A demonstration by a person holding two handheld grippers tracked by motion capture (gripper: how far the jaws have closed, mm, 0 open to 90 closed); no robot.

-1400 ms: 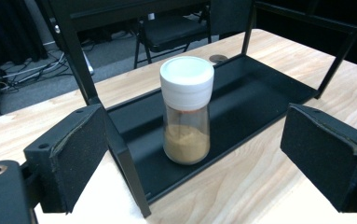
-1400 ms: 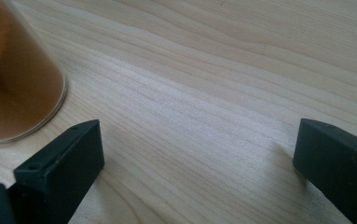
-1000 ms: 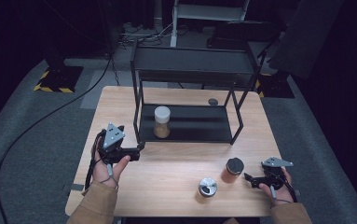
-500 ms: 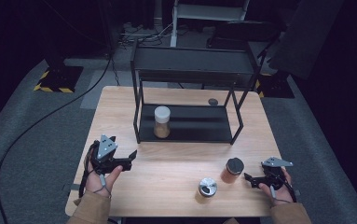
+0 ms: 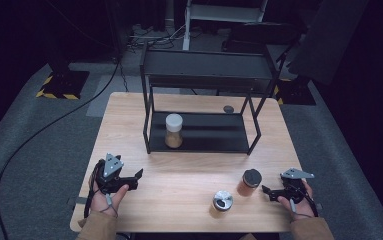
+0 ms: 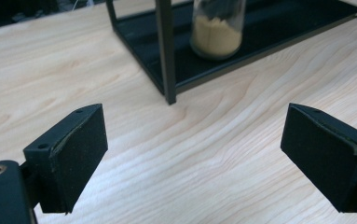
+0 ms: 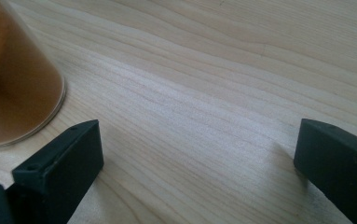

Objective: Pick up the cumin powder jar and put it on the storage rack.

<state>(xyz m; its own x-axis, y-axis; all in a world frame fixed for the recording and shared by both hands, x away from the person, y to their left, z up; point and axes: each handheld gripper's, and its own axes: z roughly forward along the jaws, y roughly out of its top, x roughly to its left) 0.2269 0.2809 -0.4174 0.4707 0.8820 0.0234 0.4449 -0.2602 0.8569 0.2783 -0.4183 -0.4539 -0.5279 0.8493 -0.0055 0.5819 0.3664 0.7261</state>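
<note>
A glass jar of tan powder with a white lid (image 5: 173, 131) stands on the lower shelf of a black metal rack (image 5: 204, 75); in the left gripper view the jar (image 6: 216, 28) sits just behind a rack post (image 6: 166, 51). My left gripper (image 5: 137, 180) (image 6: 195, 158) rests open near the table's front left, aimed at the rack, nothing between its jaws. A black-lidded jar of amber-brown contents (image 5: 249, 182) (image 7: 13, 79) stands at front right. My right gripper (image 5: 269, 193) (image 7: 195, 172) is open just to its right, apart from it.
A short silver-lidded container (image 5: 222, 200) sits near the front edge, left of the amber jar. A small dark round object (image 5: 228, 108) lies on the wooden table (image 5: 189, 170) behind the rack. Bare wood lies between the two grippers.
My left gripper has drawn back from the rack's front-left post toward the table's front edge, still open. The right gripper and the jars have stayed put.
</note>
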